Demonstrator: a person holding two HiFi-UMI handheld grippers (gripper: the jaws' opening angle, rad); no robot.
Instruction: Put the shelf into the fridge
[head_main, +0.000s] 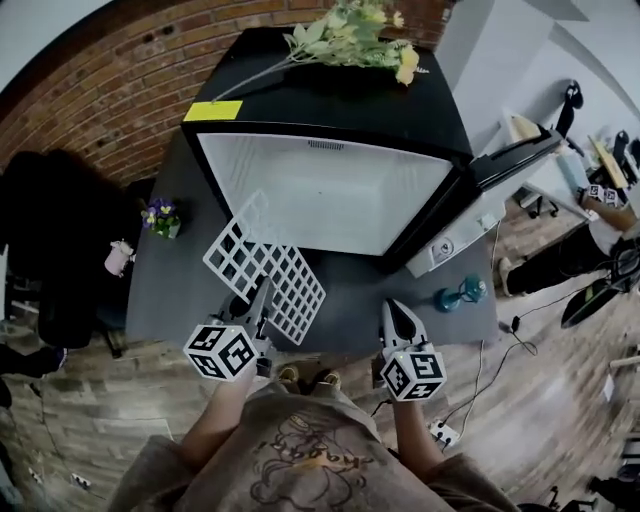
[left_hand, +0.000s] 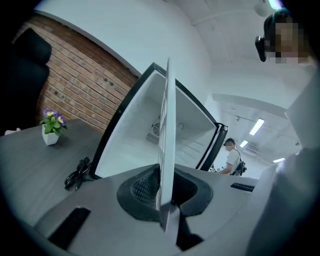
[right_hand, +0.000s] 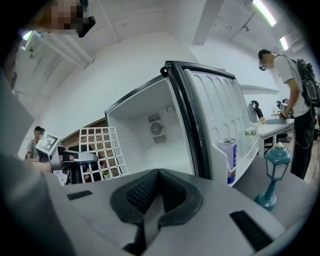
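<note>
A white grid shelf (head_main: 265, 268) hangs tilted in front of the open fridge (head_main: 330, 190), at its lower left corner. My left gripper (head_main: 262, 300) is shut on the shelf's near edge; in the left gripper view the shelf (left_hand: 166, 140) runs edge-on between the jaws. My right gripper (head_main: 397, 318) is shut with nothing in it, to the right of the shelf and apart from it. In the right gripper view the shelf (right_hand: 102, 152) stands at the left before the fridge's white inside (right_hand: 150, 135). The fridge door (head_main: 515, 160) is swung open to the right.
A grey mat (head_main: 170, 270) lies under the fridge. A small potted flower (head_main: 161, 217) stands at its left, a teal dumbbell (head_main: 460, 293) at the right. Yellow flowers (head_main: 350, 35) lie on the fridge. A can (right_hand: 230, 160) sits in the door rack. People stand at the right.
</note>
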